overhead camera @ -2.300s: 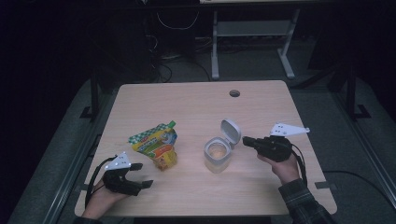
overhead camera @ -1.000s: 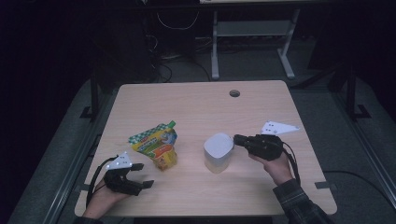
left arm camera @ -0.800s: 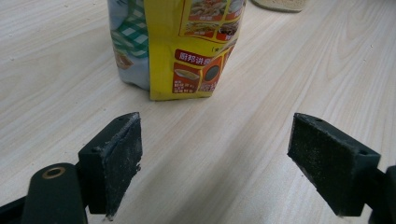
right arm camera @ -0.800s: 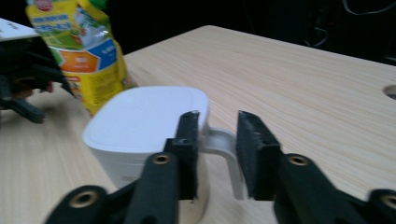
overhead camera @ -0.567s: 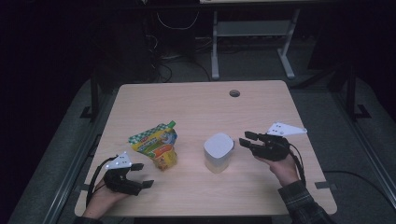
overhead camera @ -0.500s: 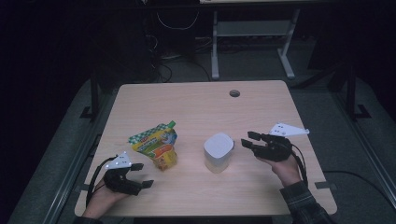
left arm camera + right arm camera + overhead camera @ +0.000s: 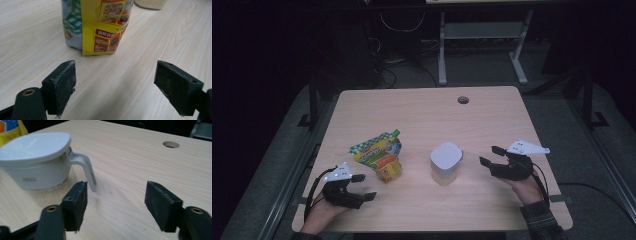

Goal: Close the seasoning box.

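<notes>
A light wood table (image 7: 427,115) with rounded corners stands in a dark room; a round cable hole (image 7: 463,100) sits near its far edge. The floor (image 7: 277,165) around it is dark grey carpet. Behind the table, a pale metal desk frame (image 7: 482,45) with two legs and a crossbar stands in shadow, and cables (image 7: 397,30) hang and trail beside it. A dark metal stand (image 7: 589,100) rises at the far right. Light falls on the tabletop alone, and the walls are lost in blackness
</notes>
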The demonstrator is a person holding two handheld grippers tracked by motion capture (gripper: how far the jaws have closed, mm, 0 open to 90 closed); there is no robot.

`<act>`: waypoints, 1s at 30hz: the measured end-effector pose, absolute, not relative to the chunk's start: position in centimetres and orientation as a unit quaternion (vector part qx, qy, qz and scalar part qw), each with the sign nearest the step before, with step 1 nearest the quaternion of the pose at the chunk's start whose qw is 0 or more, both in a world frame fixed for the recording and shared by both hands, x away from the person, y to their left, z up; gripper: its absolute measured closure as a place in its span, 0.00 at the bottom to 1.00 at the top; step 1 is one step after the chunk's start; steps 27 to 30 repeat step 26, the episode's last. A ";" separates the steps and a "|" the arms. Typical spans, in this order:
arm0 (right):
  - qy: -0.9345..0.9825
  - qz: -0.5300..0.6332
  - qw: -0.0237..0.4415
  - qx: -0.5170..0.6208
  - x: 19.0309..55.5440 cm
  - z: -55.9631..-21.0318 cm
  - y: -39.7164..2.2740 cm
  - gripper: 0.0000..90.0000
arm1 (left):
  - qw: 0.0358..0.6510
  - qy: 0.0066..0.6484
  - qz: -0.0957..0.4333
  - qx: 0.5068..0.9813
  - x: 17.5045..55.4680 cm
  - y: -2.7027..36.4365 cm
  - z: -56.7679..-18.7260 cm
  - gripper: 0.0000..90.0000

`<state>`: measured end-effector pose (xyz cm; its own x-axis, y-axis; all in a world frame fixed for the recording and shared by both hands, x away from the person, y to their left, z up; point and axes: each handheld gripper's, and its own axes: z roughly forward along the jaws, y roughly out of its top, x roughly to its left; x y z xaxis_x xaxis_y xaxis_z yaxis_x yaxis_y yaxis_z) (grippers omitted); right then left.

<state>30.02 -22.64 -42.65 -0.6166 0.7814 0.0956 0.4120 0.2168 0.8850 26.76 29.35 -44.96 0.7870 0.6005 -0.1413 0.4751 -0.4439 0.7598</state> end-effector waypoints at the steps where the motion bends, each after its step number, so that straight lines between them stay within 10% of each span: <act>1: 0.756 0.485 0.192 0.396 29.9 -42.8 -22.7 0.36 | 0.421 0.318 0.076 0.846 26.8 29.4 -45.0 0.20; 30: 0.746 0.454 0.222 0.433 27.6 -44.9 -24.7 0.18 | 0.432 0.317 0.088 0.840 27.0 29.5 -44.8 0.18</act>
